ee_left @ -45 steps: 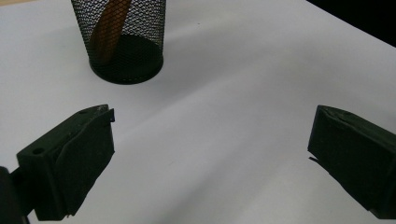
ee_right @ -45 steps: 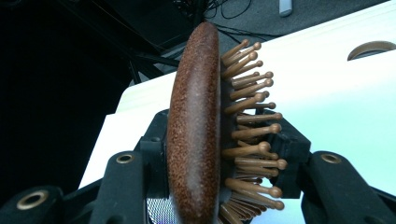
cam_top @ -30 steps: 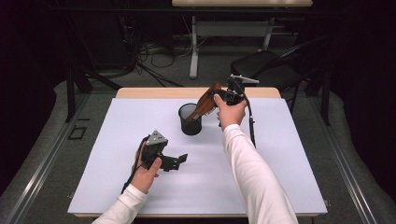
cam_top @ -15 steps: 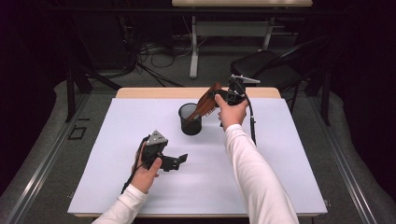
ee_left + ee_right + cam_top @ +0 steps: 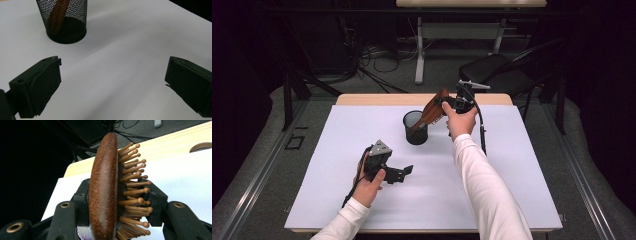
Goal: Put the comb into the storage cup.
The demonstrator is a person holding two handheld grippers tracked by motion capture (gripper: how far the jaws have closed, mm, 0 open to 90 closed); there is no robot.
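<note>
Over at the far side of the white tabletop [image 5: 512, 165], the right gripper [image 5: 447, 106] has its jaws clamped on a brown wooden bristle hairbrush [image 5: 432, 111], whose handle dips into the black mesh cup [image 5: 415, 131]. Nearer, the left gripper [image 5: 404, 172] rests with jaws wide apart, holding nothing.

Count, things on the counter [image 5: 512, 200]: one black mesh cup [image 5: 416, 128]; one brown wooden hairbrush [image 5: 432, 111], its handle end inside the cup; one white sheet [image 5: 337, 150] covering the counter top. Grippers: two; left gripper [image 5: 403, 173], right gripper [image 5: 443, 103]. Hands: two, one per gripper. Cables trailing from grippers: two. Behind the counter: one dark folding chair [image 5: 502, 70]; one table frame [image 5: 462, 30].
</note>
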